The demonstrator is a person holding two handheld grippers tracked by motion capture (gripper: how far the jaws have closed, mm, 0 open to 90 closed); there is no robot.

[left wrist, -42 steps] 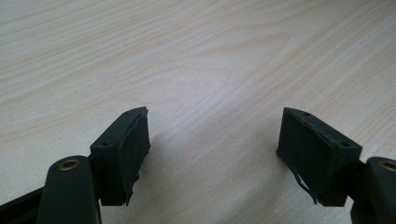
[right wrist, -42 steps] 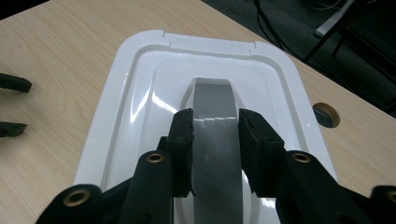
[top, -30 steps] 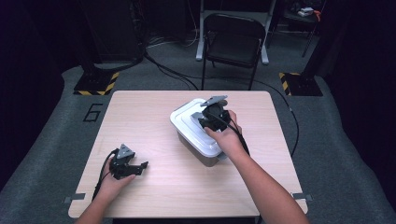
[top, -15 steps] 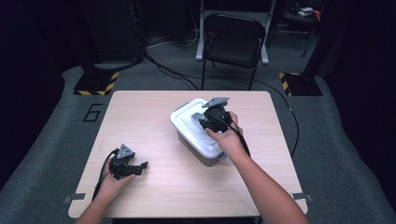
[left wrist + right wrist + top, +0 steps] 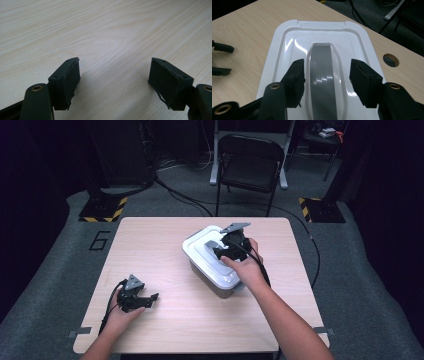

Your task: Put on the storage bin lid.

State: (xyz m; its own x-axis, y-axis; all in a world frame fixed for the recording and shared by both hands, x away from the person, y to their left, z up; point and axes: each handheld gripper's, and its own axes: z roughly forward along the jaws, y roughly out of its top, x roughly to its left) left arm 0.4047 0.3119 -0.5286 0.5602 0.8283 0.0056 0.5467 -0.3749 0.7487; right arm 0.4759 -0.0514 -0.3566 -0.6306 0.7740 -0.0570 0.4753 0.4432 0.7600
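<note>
- The right hand-held gripper (image 5: 224,251) hangs over the white box (image 5: 202,251), jaws spread either side of the grey handle (image 5: 323,75) on the lid (image 5: 284,45), gripping nothing.
- The left hand-held gripper (image 5: 149,299) sits low at the table's near left corner, jaws wide apart above bare wood and empty.
- The box stands near the middle of the table (image 5: 150,240), a little right, turned at an angle to the edges.
- The table is pale wood grain, with a round hole (image 5: 391,60) beside the box.
- Grey carpet (image 5: 75,250) lies around it, marked with a "6" (image 5: 99,241).
- A black folding chair (image 5: 248,170) stands behind, with cables (image 5: 185,200) on the floor and two yellow-and-black striped bases (image 5: 102,212).
</note>
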